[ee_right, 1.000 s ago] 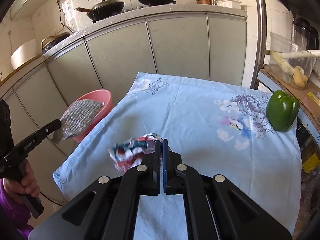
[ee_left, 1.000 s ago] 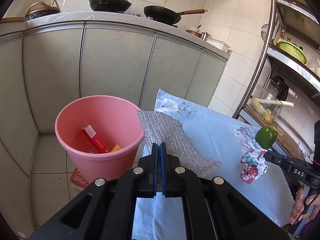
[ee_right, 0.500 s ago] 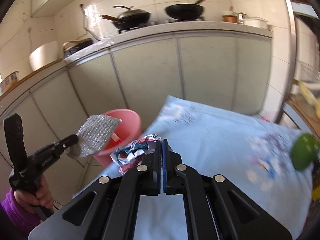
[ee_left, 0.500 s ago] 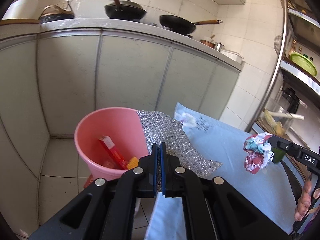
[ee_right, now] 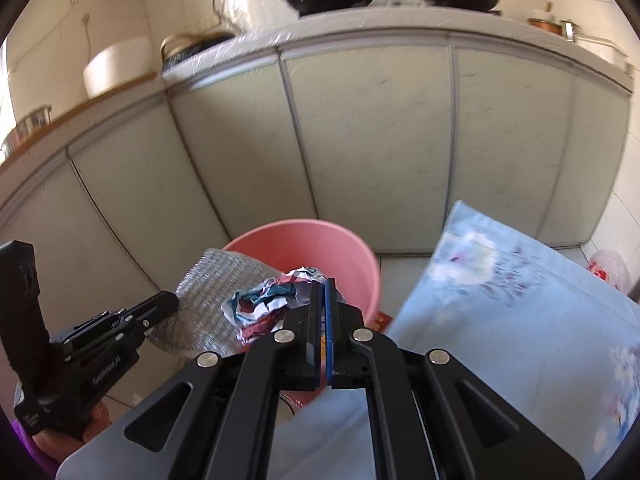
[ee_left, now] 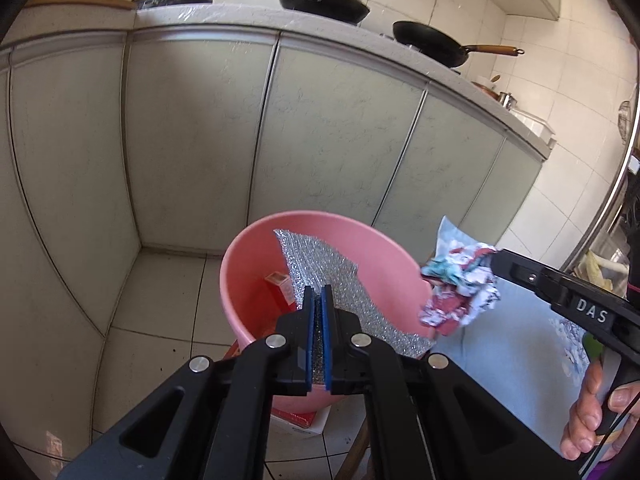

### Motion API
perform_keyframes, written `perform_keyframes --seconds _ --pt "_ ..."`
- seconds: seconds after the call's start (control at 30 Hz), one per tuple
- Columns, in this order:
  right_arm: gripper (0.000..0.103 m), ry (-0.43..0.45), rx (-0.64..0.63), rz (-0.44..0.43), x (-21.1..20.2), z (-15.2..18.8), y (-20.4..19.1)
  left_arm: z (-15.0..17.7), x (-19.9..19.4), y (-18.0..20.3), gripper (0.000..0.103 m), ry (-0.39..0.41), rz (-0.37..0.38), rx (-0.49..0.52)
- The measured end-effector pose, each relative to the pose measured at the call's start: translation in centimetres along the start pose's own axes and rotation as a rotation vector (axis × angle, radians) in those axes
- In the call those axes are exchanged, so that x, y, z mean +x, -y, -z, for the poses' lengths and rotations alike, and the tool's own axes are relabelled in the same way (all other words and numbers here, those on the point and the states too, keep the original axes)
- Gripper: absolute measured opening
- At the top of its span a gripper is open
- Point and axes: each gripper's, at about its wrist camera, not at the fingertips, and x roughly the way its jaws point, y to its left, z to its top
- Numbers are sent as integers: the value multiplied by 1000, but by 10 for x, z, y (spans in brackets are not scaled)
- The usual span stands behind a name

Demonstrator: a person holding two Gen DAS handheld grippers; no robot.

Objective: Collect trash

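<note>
My left gripper (ee_left: 317, 294) is shut on a silver bubble-foil sheet (ee_left: 320, 268) and holds it over the mouth of the pink bucket (ee_left: 240, 264). The sheet also shows in the right wrist view (ee_right: 208, 304). My right gripper (ee_right: 323, 288) is shut on a crumpled colourful wrapper (ee_right: 272, 300) at the bucket's (ee_right: 360, 252) near rim. In the left wrist view the wrapper (ee_left: 460, 288) hangs just right of the bucket's rim. A red carton (ee_left: 280, 286) lies inside the bucket.
The bucket stands on the tiled floor (ee_left: 160, 280) in front of grey cabinet doors (ee_left: 320, 120). A table with a light blue floral cloth (ee_right: 520, 300) is to the right. Pans (ee_left: 324, 0) sit on the counter above. A red and white box (ee_left: 296, 420) lies under the bucket.
Both grippers have swung left from the table toward the bucket. The foil sheet is now over the bucket's mouth and the wrapper has come up to its rim.
</note>
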Motion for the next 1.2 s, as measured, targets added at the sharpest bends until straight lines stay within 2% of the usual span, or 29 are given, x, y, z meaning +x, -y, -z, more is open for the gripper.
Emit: perform_keyframes --seconds 0.17,0.23,0.27,0.3,0.4,0.57,0.6,0.8,0.93,1.2 --pt "3 -63 -35 0 30 -1 -11 3 15 -3 3 -27 -3 -8" --pt "8 -80 -39 -1 37 -2 -13 3 16 -1 6 -22 0 5" --pt "15 -85 -40 -4 38 -2 -14 2 16 1 10 -20 -1 14" --pt "22 -86 -38 -10 39 -2 -14 2 16 2 19 -18 -6 18" --pt "32 -79 -35 -23 33 0 -10 -1 13 6 30 -4 -14 28" --pt "38 -58 -30 -24 15 3 -7 -1 1 13 35 -2 -4 36" --pt "39 -54 -30 -22 11 3 -6 -1 -2 14 41 -3 -5 38" --pt "50 -21 -31 -9 -26 16 -6 -1 -25 30 52 12 6 57" --pt "56 6 -38 4 -51 24 -10 3 -43 44 54 22 13 73" --pt "57 76 -52 57 -102 49 -14 13 -77 66 55 37 22 97"
